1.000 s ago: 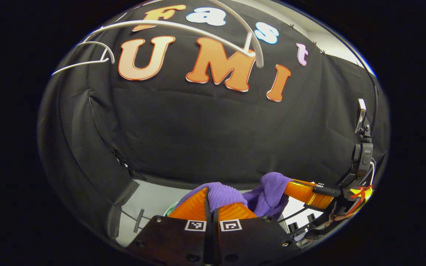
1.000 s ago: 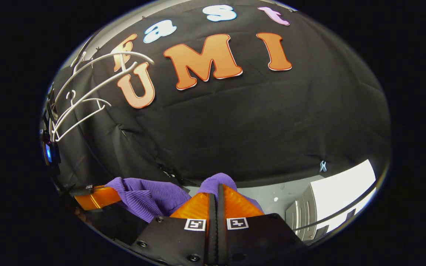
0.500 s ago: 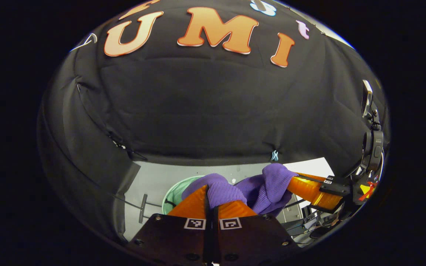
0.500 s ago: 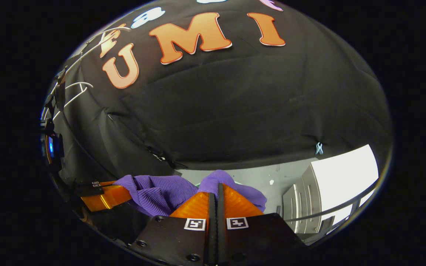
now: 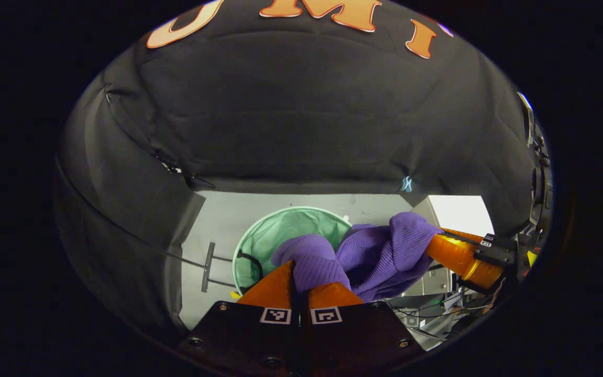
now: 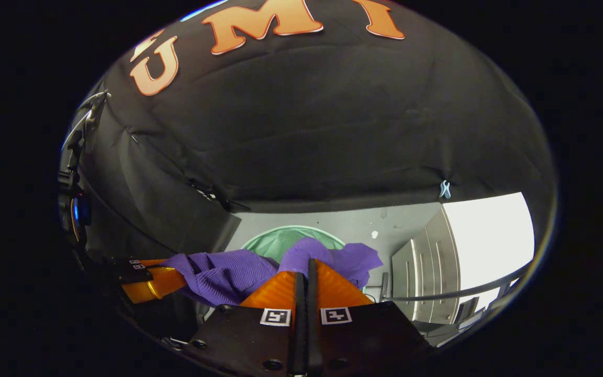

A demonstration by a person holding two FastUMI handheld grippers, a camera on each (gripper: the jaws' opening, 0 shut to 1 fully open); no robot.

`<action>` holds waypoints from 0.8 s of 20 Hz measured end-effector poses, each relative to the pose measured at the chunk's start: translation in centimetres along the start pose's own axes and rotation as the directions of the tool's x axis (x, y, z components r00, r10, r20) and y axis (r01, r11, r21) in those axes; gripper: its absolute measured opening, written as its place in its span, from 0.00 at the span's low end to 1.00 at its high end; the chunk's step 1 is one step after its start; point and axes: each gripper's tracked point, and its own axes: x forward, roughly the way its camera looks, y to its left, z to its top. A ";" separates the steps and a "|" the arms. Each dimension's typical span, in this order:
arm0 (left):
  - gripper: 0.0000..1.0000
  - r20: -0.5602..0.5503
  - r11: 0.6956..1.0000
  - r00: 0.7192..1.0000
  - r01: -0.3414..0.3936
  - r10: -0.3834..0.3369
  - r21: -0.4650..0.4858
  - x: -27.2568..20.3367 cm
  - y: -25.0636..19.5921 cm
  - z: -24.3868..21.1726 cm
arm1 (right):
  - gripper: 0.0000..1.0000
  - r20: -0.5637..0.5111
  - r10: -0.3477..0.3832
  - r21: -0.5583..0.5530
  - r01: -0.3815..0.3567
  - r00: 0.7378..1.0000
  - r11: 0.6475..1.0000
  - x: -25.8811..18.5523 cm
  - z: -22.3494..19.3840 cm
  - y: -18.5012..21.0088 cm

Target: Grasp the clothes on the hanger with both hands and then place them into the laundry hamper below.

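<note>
Both grippers clamp purple clothes above hamper's open rim.

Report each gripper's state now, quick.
Left gripper: closed on the purple garment.
Right gripper: closed on the same purple garment, above the green hamper.

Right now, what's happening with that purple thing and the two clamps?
A person is working two handheld grippers, and both are clamped on one purple garment. The left gripper pinches one bunch of the cloth, and the right gripper pinches another, so the garment hangs stretched between them. A green mesh laundry hamper stands open on the floor below and just beyond. The garment is not yet inside it.
</note>
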 end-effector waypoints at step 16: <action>0.33 -0.123 0.996 0.990 -0.077 0.072 -0.034 1.6 1.2 -2.3 | 0.27 -0.138 -0.081 -0.021 0.079 0.987 0.997 3.7 -5.1 -1.7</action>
